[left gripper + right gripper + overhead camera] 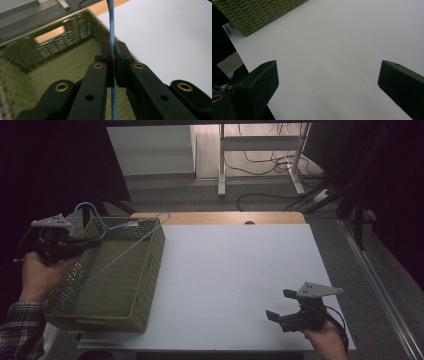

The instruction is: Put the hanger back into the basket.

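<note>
Your green woven basket (117, 285) sits at the white table's (235, 285) left edge, its near corner cut off. Your left gripper (95, 241) pinches the blue hanger (127, 247) tight above the basket, its lower wire hard to trace. Your right gripper (279, 305) hovers wide open, empty.

thin blue wire hanger (127, 245), pinched between the left fingers (108, 60), slanting over the green basket (140, 285).
</note>
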